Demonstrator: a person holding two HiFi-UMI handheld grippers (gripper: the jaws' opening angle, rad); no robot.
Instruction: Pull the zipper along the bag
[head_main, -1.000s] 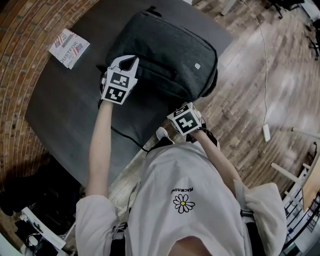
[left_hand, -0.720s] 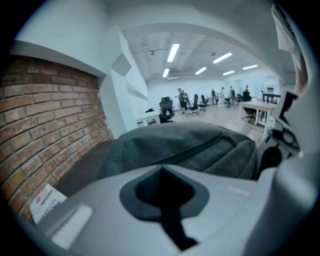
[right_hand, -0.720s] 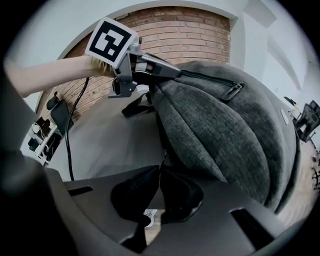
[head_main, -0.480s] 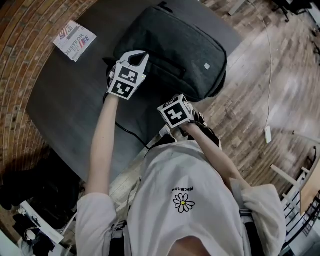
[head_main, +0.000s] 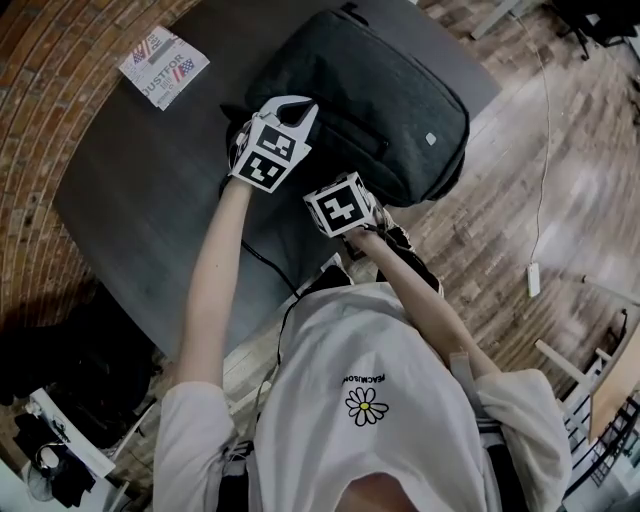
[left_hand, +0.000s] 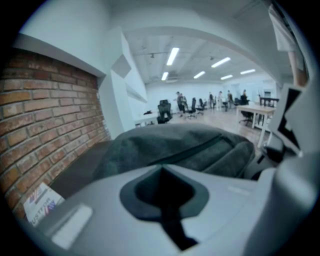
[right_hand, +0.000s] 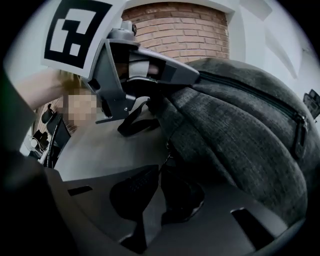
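Note:
A dark grey backpack (head_main: 370, 110) lies on the dark table (head_main: 140, 200). My left gripper (head_main: 290, 118) sits at the bag's left end, shut on the bag's fabric by the start of a long zipper (right_hand: 250, 95); in the left gripper view its jaws (left_hand: 163, 185) are closed together. My right gripper (head_main: 343, 203) is at the bag's near side, close to the left one. Its jaws (right_hand: 161, 175) are opening, and a thin zipper pull (right_hand: 167, 156) hangs at their tips, with the pads not pressing on it.
A printed leaflet (head_main: 163, 67) lies at the table's far left. A black cable (head_main: 262, 265) runs over the table toward the person. A bag strap (right_hand: 134, 122) loops below the left gripper. The table's near edge (head_main: 300, 280) borders the wooden floor (head_main: 520, 200).
My right gripper has moved from the table's near edge up to the bag's near side, closer to the left gripper. The left gripper has stayed on the bag's left end.

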